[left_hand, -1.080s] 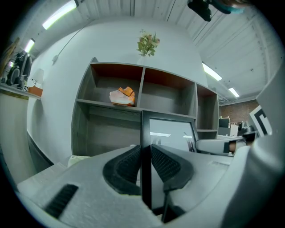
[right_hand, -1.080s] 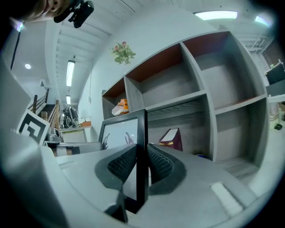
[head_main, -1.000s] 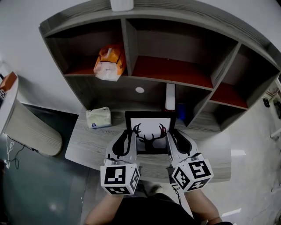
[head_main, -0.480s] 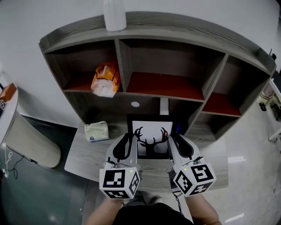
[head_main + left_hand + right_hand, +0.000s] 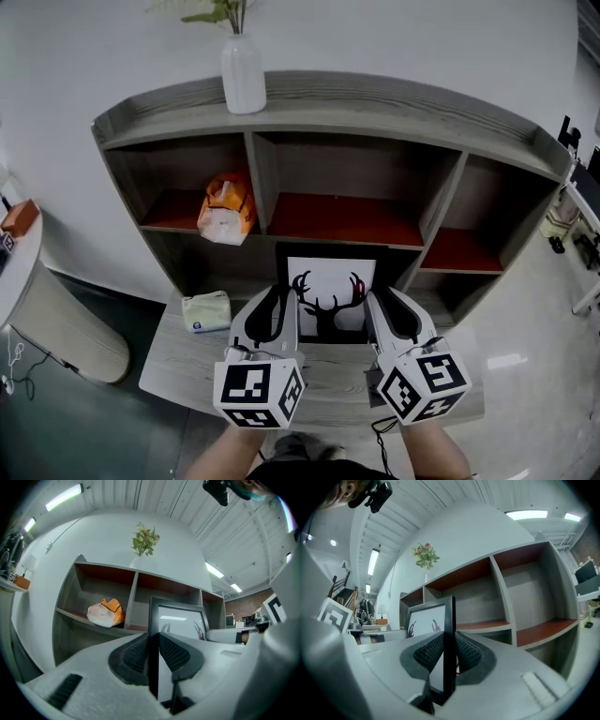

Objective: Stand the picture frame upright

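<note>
**Head view: both grippers clamp the picture frame, which stands upright before the shelves**

The picture frame (image 5: 328, 295) is black, with a white sheet showing a dark deer head with antlers. It is upright, its picture side towards the person, in front of the lower middle opening of the shelf unit (image 5: 375, 103) and over the back of the desk (image 5: 178, 361). Whether its bottom edge touches the desk cannot be told.

The left gripper (image 5: 278, 305) is closed on the frame's left edge and the right gripper (image 5: 382, 307) on its right edge. Each marker cube is nearest the person, and both grippers point towards the shelves.

In the left gripper view, the left gripper (image 5: 153, 651) has its ribbed dark pads pressed on either face of the thin black edge of the frame (image 5: 180, 620), which rises straight up from between them. In the right gripper view, the right gripper (image 5: 449, 653) pinches the other edge of the frame (image 5: 425, 620) in the same way, with the deer print showing to its left.

A white vase (image 5: 243, 75) with greenery stands on top of the shelf unit. An orange and white bag (image 5: 225, 208) lies in the left compartment. A tissue pack (image 5: 207, 310) sits on the desk, left of the left gripper and apart from it.
</note>
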Tool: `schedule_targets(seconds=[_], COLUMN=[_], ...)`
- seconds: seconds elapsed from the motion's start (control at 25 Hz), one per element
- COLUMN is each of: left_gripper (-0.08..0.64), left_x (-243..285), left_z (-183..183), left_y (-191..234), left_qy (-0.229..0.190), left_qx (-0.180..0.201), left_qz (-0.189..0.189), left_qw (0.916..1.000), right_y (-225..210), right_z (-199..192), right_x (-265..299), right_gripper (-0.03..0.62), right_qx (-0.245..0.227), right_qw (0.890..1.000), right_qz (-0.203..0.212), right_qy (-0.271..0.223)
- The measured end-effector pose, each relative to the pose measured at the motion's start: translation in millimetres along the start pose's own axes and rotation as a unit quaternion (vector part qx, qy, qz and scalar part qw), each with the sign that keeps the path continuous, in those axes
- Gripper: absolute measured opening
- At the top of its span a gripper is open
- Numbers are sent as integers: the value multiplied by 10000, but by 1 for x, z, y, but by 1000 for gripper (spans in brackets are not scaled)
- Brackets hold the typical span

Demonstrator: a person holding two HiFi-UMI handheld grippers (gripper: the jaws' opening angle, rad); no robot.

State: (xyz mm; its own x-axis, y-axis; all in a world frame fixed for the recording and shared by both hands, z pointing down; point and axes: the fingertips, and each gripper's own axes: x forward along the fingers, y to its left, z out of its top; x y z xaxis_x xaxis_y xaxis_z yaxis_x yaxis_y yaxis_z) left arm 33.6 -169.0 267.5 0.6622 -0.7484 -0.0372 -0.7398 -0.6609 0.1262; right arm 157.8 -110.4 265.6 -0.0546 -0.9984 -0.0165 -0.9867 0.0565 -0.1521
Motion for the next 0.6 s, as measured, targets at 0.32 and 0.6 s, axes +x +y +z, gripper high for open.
schedule_targets(seconds=[0.32,0.6], left_gripper=[64,64], left_x=[19,35], left_z=[43,75], left_y=[-6,-12], left_qy=[-359,-642], left_qx=[-16,149], left_qz=[-117,-198], left_qw=[9993,9976], right_y=[-5,-12], right_z=[48,80], right_x=[12,21], right_gripper=[71,71], right_qx=[-162,-247], right_qw=[9994,9978], right_qz=[-7,-65], right_qy=[-310,-613])
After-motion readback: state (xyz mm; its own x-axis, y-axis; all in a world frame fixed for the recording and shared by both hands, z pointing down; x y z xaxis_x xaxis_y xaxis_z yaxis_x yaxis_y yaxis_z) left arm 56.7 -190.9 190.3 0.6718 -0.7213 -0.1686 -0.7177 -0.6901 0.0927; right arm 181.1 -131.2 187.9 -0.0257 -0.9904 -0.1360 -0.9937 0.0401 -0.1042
